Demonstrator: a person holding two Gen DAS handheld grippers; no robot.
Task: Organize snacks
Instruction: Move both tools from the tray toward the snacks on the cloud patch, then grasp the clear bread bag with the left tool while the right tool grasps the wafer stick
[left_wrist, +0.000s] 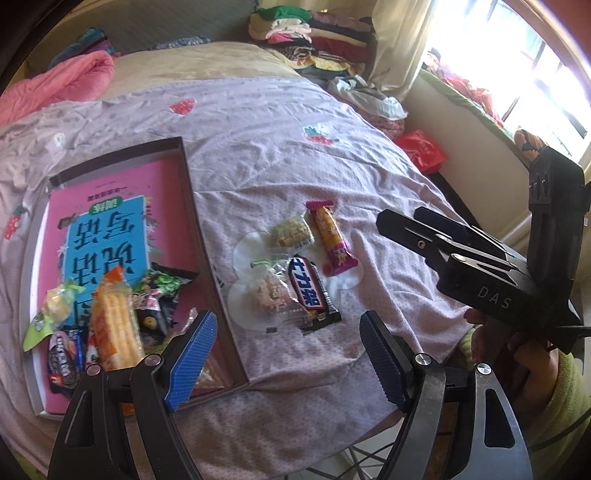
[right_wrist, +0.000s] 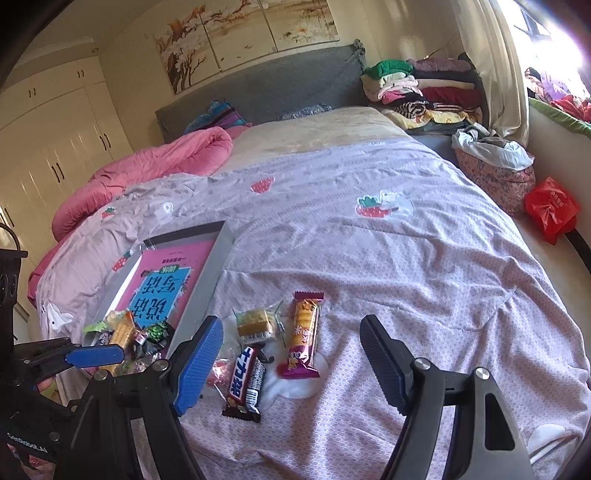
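Note:
Several wrapped snacks lie loose on the lilac bed cover: a dark chocolate bar, a purple and orange wafer bar, a yellow cracker packet and a clear cake packet. To their left stands a shallow box with a pink book and several snacks inside. My left gripper hovers open just in front of the loose pile, empty. My right gripper is open too, above the chocolate bar's near end, with nothing gripped. It also shows from the side.
A rolled pink duvet lies at the far left of the bed. Folded clothes are stacked at the head end. A red bag sits beside the bed on the right. The bed's near edge runs just under both grippers.

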